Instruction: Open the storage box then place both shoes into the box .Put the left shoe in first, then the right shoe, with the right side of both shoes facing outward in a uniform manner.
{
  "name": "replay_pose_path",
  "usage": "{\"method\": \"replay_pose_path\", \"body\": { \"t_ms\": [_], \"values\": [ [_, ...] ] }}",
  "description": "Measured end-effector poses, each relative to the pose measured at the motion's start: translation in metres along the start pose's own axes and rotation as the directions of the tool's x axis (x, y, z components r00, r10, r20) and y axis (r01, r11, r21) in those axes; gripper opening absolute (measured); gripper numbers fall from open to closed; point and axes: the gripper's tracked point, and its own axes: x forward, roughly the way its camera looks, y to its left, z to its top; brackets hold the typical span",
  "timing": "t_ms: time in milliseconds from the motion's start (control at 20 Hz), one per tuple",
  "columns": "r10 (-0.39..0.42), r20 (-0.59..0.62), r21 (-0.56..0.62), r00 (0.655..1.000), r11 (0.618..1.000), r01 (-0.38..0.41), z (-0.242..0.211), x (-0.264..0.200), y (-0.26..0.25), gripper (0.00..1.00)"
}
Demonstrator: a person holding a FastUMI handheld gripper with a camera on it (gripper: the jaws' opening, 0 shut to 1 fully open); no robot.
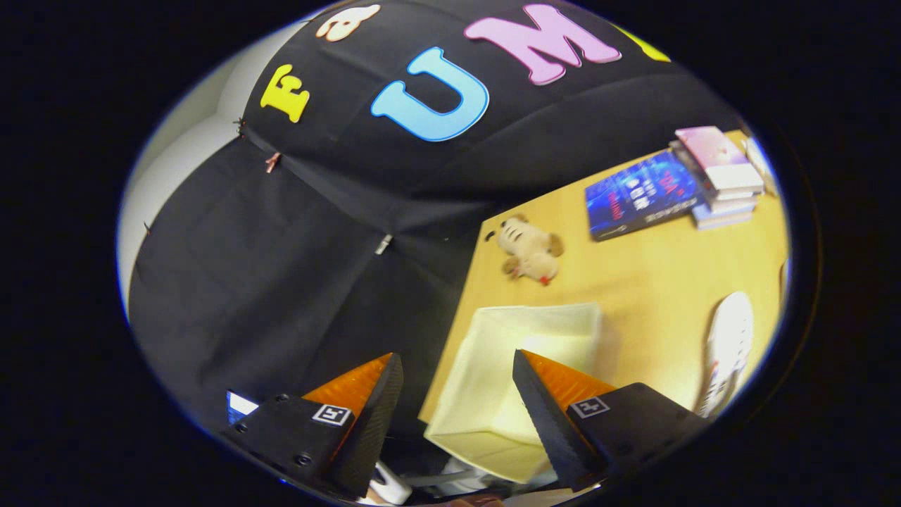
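We hold the fingers (pixel 457 408) spread and empty over the open storage box (pixel 521 373) on the desk (pixel 654 282). The shoe (pixel 728 345) beside it looks light; grip its stiffer heel collar.

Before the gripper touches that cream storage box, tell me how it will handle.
The storage box looks like thin fabric with soft, slightly bowed walls, so it will probably flex under a pinch. It looks empty, so likely light and apt to slide on the smooth wooden table. The gripper is open above it.
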Motion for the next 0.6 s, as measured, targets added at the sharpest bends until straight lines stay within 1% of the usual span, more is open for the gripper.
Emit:
{"method": "replay_pose_path", "body": {
  "t_ms": [50,150,200,300,450,600],
  "values": [
    [-0.066,0.019,-0.037,0.998,0.997,0.067,0.003,-0.007,-0.026,0.98],
    [-0.171,0.043,-0.096,0.984,0.98,0.174,0.002,-0.027,-0.072,0.98],
    [-0.223,0.05,-0.128,0.974,0.965,0.228,-0.001,-0.036,-0.095,0.98],
    [-0.326,0.048,-0.198,0.944,0.924,0.329,-0.01,-0.052,-0.141,0.98],
    [-0.435,0.02,-0.291,0.9,0.859,0.422,-0.034,-0.078,-0.198,0.98],
    [-0.527,-0.022,-0.328,0.85,0.807,0.492,-0.06,-0.098,-0.247,0.99]
  ]
}}
